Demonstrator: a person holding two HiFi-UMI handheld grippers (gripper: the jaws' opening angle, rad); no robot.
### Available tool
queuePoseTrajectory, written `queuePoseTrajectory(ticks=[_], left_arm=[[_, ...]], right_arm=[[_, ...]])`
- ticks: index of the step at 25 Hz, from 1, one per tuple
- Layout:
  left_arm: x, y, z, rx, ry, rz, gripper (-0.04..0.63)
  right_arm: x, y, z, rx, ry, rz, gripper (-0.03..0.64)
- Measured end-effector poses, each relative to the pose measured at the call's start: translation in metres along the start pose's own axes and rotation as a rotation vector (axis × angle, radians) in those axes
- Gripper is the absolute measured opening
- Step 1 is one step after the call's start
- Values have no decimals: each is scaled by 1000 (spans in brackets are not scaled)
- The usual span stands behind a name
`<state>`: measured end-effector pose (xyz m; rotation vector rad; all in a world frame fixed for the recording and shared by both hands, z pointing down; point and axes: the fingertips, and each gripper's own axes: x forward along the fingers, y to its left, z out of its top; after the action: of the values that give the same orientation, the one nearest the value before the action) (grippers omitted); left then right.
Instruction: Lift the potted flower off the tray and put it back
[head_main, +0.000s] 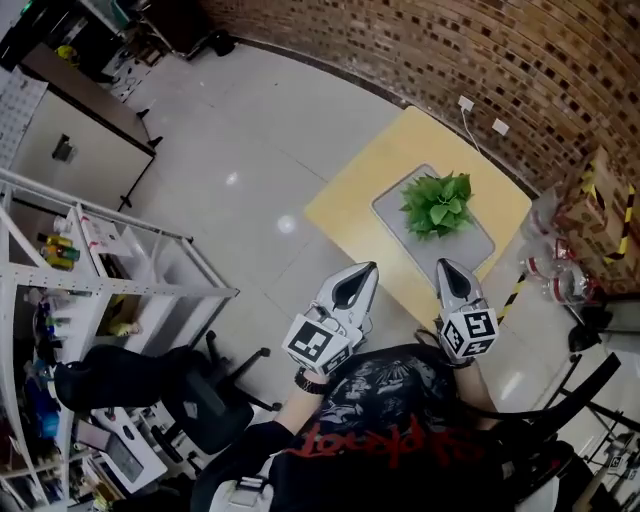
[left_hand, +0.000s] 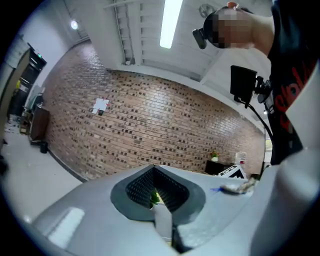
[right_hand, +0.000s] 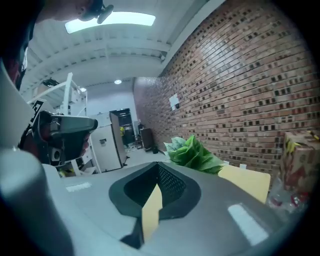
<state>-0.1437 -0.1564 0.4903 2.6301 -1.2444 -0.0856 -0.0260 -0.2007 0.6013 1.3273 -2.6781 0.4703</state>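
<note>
The potted flower (head_main: 437, 203), a bushy green plant, stands on the grey tray (head_main: 394, 222) on the yellow table (head_main: 355, 195). Both grippers hover off the table's near edge, short of the tray, pointing towards the plant. My left gripper (head_main: 367, 269) has its jaws together with nothing in them. My right gripper (head_main: 443, 265) is likewise shut and empty. In the right gripper view the plant's leaves (right_hand: 193, 152) rise just beyond the shut gripper (right_hand: 153, 199), with the table top (right_hand: 248, 182) to the right. In the left gripper view only a sliver of green (left_hand: 154, 198) shows between the jaw pads.
A brick wall (head_main: 480, 50) runs behind the table. A cardboard box with hazard tape (head_main: 603, 210) and plastic bottles (head_main: 557, 280) sit to the right. A white shelf rack (head_main: 90, 260) and a black office chair (head_main: 150, 385) stand at the left.
</note>
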Motion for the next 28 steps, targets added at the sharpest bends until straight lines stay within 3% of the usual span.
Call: queuePoseTrajectory(ticks=[3, 8, 10, 15, 19, 23, 25, 26, 28], left_arm=[[-29, 38, 16, -7, -1, -112, 3], [-31, 53, 22, -34, -12, -198, 3], [-27, 54, 27, -39, -12, -206, 3], [-32, 51, 45, 29, -11, -207, 3], [-31, 59, 33, 24, 49, -133, 3], [-30, 58, 25, 41, 81, -58, 3], [-29, 56, 23, 47, 86, -36, 3], [-28, 55, 21, 53, 93, -29, 3], [-30, 56, 18, 66, 109, -11, 3]], right_arm=[[19, 36, -8, 45, -24, -33, 33], [24, 13, -48, -62, 115, -157, 357], [32, -5, -76, -110, 202, -187, 584], [63, -58, -129, -21, 243, -213, 592], [103, -109, -172, -28, 315, -200, 592], [165, -141, -181, -44, 333, -152, 594], [187, -156, -179, -42, 327, -176, 586], [193, -161, -175, -35, 318, -194, 519], [201, -160, -165, -18, 294, -209, 511]])
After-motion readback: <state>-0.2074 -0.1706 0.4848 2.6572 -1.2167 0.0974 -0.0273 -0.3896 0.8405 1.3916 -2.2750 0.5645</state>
